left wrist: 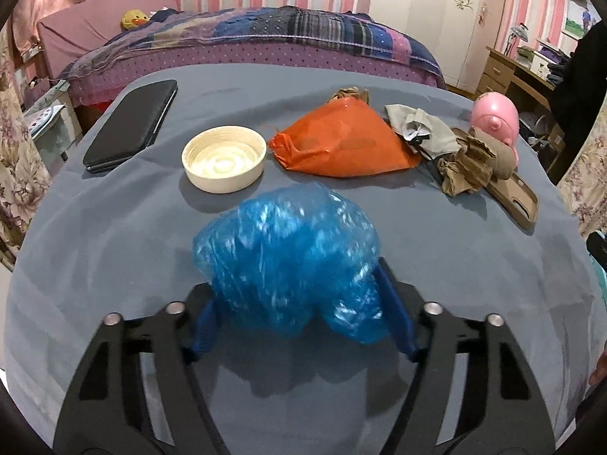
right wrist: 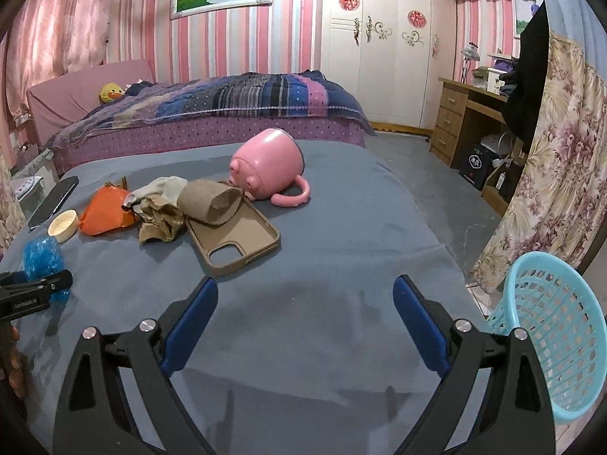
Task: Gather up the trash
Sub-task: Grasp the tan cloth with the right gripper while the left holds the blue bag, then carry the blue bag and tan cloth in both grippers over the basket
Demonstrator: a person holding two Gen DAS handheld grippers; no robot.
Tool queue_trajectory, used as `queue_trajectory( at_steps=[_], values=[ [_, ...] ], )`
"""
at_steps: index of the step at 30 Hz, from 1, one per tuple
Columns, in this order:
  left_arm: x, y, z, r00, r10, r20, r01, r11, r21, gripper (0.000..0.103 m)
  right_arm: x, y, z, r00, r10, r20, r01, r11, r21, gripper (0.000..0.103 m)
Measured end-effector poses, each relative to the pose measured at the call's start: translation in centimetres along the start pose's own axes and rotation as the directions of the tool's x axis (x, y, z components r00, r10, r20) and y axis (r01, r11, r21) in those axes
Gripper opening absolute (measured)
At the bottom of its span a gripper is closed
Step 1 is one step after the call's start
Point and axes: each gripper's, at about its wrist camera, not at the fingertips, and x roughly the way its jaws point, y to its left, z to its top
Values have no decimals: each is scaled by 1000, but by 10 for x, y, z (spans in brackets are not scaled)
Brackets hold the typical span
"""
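One grey cloth-covered table (right wrist: pixel 341 227); one light-blue perforated plastic basket (right wrist: pixel 550 341) at its right edge; one pink pig-shaped mug (right wrist: pixel 265 167) on its side; one orange plastic bag (left wrist: pixel 341 144); one tan phone case (right wrist: pixel 242 242); one black flat case (left wrist: pixel 132 125); one cream round bowl (left wrist: pixel 224 163). Left gripper (left wrist: pixel 299 295) clamped on one crumpled blue plastic bag (left wrist: pixel 288 250) at the table's near-left; right gripper (right wrist: pixel 305 322) spread wide, holding nothing. Small white print on the left gripper's body in the right wrist view, unreadable.

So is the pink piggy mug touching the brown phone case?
Apart. The right wrist view shows grey cloth between the tipped pink pig-shaped mug and the brown phone case.
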Motion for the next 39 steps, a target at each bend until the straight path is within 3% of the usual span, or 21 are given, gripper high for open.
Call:
queue_trajectory(
  at_steps=[3,6,17,19,23,29,33,36,39],
  values=[
    [-3,-1,0,1000,-29,7,29,1000,6,40,1,1,0,1000,-4,6,4,1000,-6,92],
    [-5,-1,6,999,-31,21,31,999,17,33,3,1,0,1000,-15,11,15,1000,-18,92],
    [-58,-20,66,974,-10,225,8,1000,10,33,16,8,7,1000,11,11,-11,999,-31,92],
    [-54,-25,60,975,8,224,-21,998,54,33,19,14,9,1000,27,6,-27,998,-50,92],
    [-38,-27,57,972,118,202,-150,977,151,33,26,30,18,997,82,-6,-82,996,-29,92],
    [-34,10,66,971,148,190,-169,981,96,33,49,88,31,992,123,-18,-124,983,-138,90],
    [-33,28,67,958,208,197,-230,968,96,33,67,120,36,986,155,-54,-162,967,-196,73],
    [-33,38,67,957,214,196,-233,969,77,33,80,135,39,987,146,-74,-159,961,-225,66],
    [-36,46,70,961,201,192,-214,976,47,33,90,142,44,983,157,-97,-175,959,-223,50]
  ],
)
